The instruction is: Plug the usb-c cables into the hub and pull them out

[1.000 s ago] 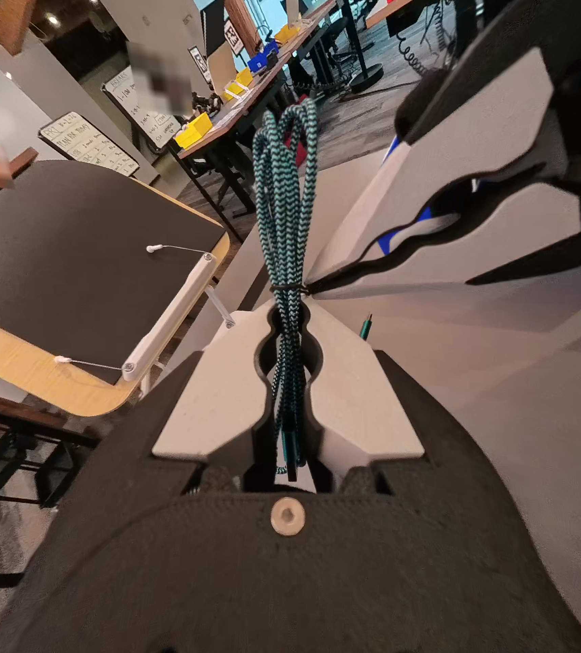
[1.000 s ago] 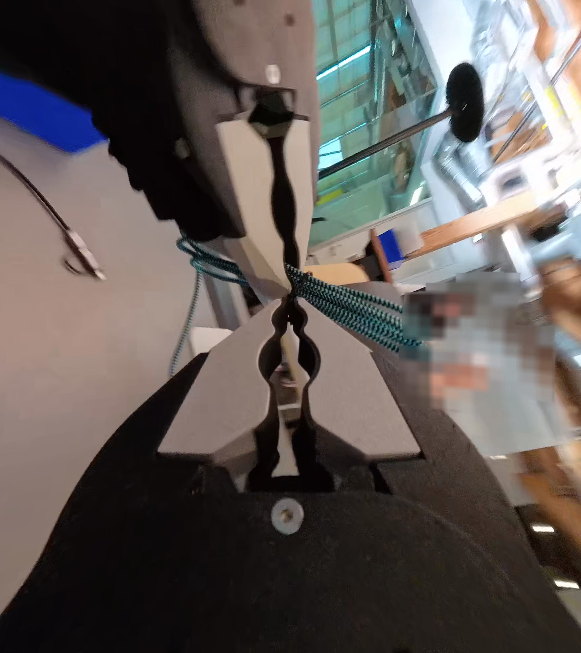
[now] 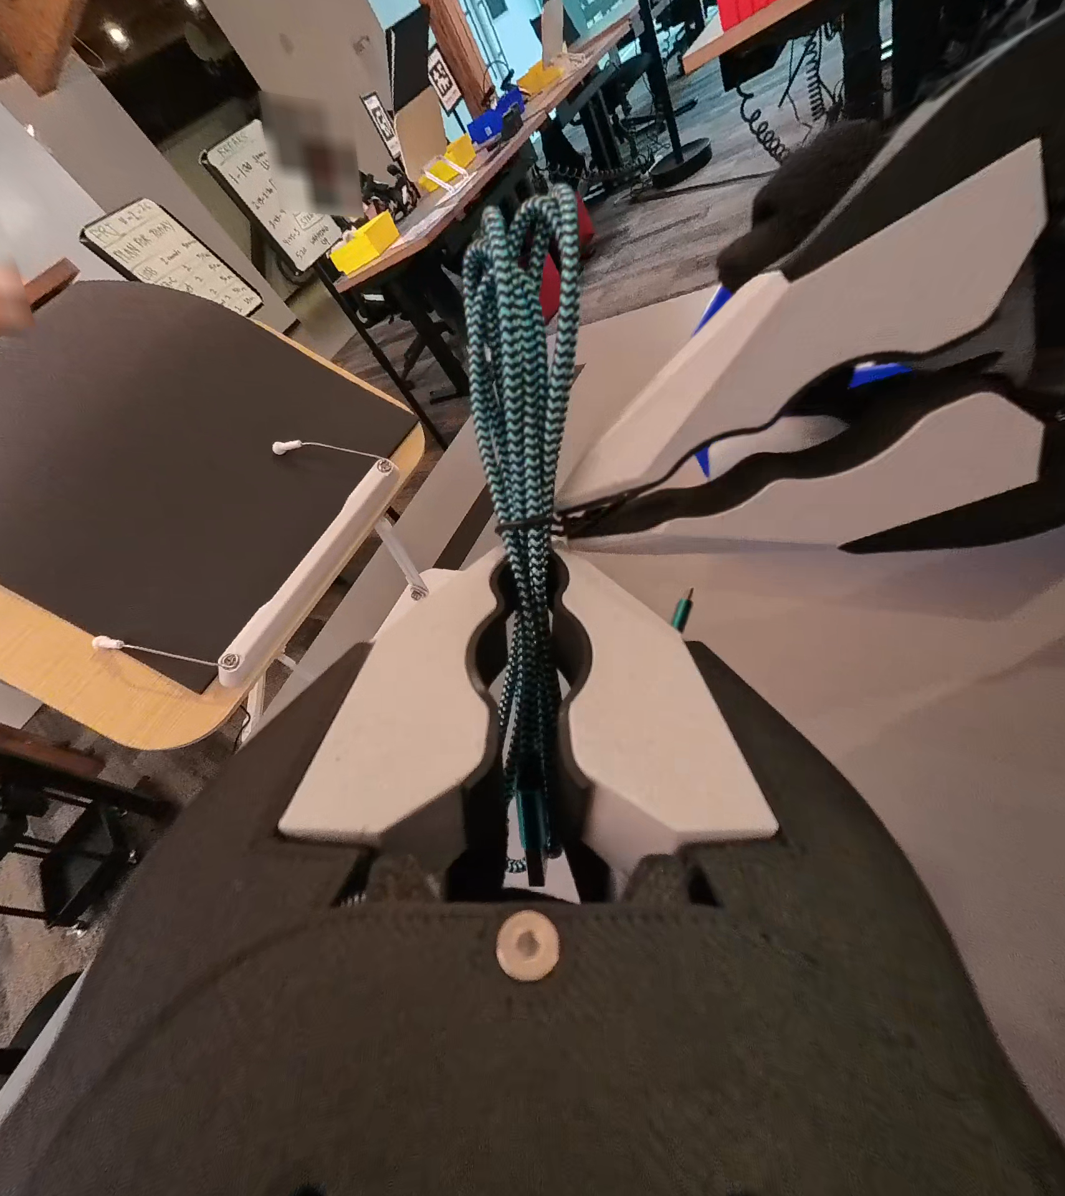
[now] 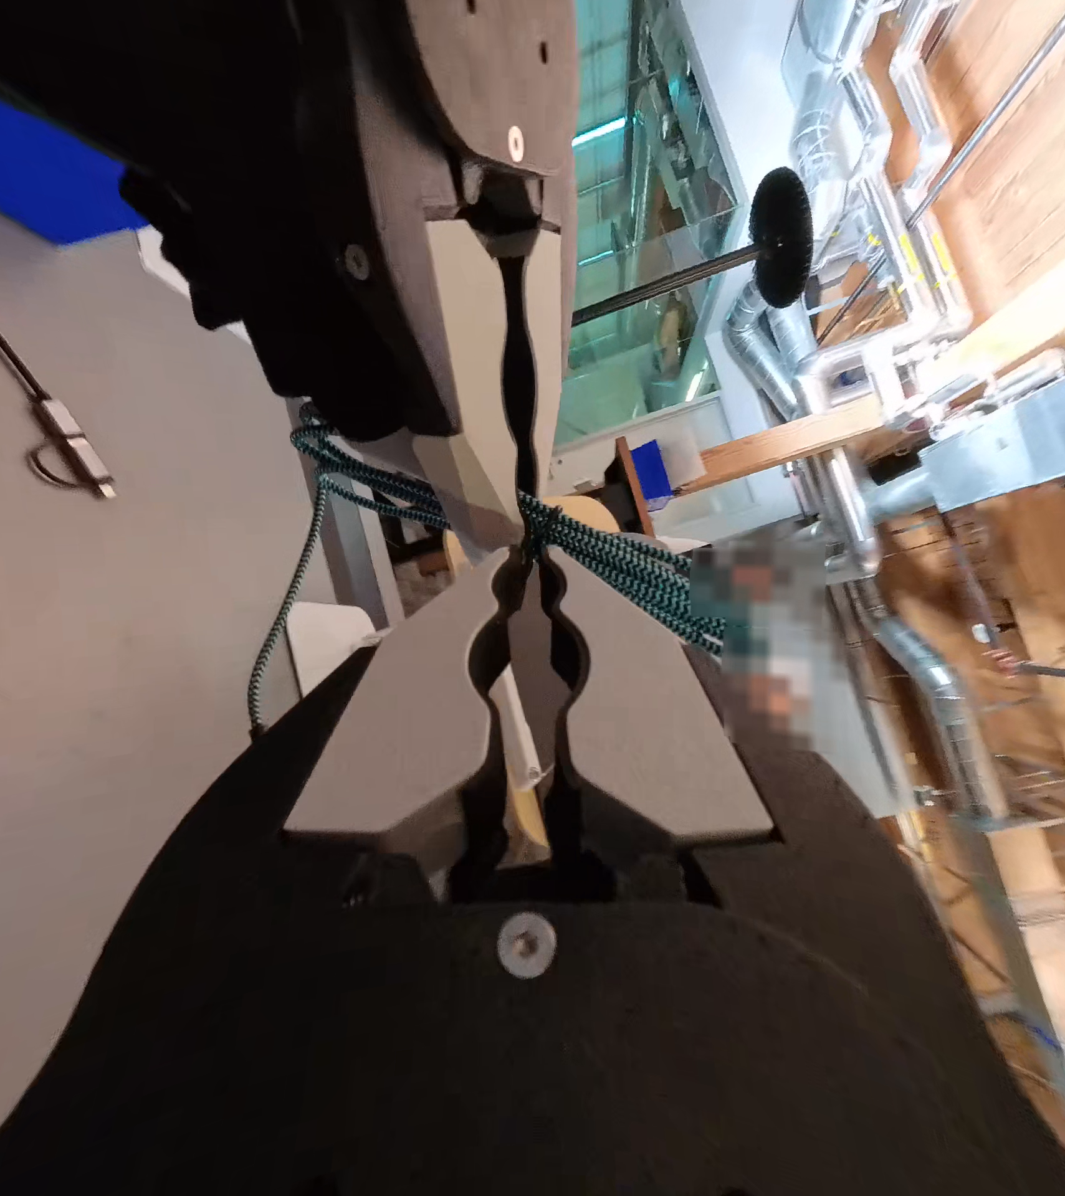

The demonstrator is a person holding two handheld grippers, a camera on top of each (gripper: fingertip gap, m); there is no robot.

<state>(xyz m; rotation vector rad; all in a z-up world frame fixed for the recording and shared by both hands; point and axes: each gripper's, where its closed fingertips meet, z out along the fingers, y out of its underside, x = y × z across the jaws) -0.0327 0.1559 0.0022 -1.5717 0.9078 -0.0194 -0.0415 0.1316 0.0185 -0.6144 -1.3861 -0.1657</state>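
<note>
Above the grey table (image 3: 905, 712), left tool (image 3: 526, 569) clamps the cable bundle (image 3: 520, 362); right tool (image 4: 526, 556) pinches its tie (image 3: 523, 523).

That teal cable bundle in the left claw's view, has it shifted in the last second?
No. The cable bundle sits as before in the left claw, with the right claw pinching its tie, while the black-topped table behind looks unchanged.

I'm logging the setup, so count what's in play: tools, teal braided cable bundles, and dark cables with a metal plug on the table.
tools: 2 (left tool, right tool)
teal braided cable bundle: 1
dark cable with metal plug: 1
Total: 4
</note>
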